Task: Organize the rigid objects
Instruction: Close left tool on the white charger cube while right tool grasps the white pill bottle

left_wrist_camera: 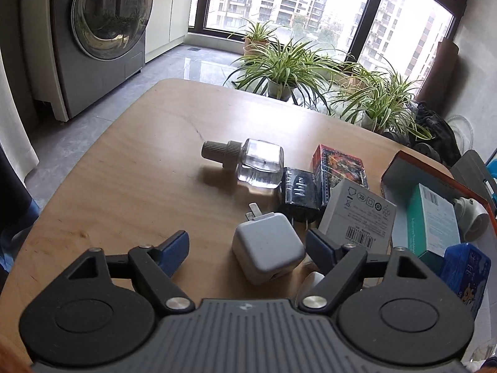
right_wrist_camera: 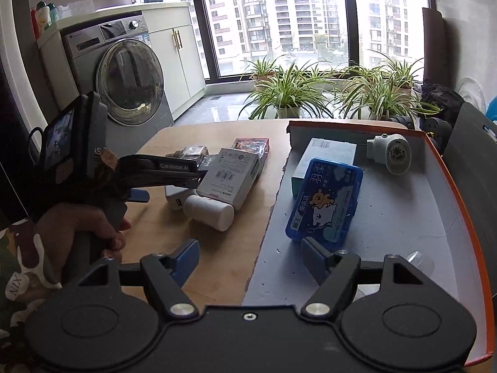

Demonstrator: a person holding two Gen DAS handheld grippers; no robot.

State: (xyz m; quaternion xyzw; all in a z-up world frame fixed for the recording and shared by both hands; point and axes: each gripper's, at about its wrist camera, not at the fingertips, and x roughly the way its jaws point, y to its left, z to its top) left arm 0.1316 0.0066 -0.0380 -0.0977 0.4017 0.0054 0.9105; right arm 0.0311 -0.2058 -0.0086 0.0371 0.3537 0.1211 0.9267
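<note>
My left gripper (left_wrist_camera: 247, 250) is open low over the wooden table (left_wrist_camera: 139, 161). A white charger cube (left_wrist_camera: 267, 255) lies between its blue pads, close to the right one, and neither pad presses on it. Just beyond lie a black charger (left_wrist_camera: 299, 192), a clear bottle with a grey cap (left_wrist_camera: 245, 161), a red card box (left_wrist_camera: 340, 168) and a white barcode box (left_wrist_camera: 360, 217). A white pill bottle (right_wrist_camera: 211, 211) lies on its side beside the cube. My right gripper (right_wrist_camera: 250, 259) is open and empty above the left edge of the orange-rimmed box (right_wrist_camera: 388, 233), in front of a blue case (right_wrist_camera: 326, 199).
The orange-rimmed box also holds a teal-and-white carton (right_wrist_camera: 329, 152), a white round device (right_wrist_camera: 391, 152) and a small clear plastic piece (right_wrist_camera: 419, 264). A hand (right_wrist_camera: 84, 223) holds the left gripper. Potted plants (left_wrist_camera: 285, 65) and a washing machine (left_wrist_camera: 102, 31) stand beyond the table.
</note>
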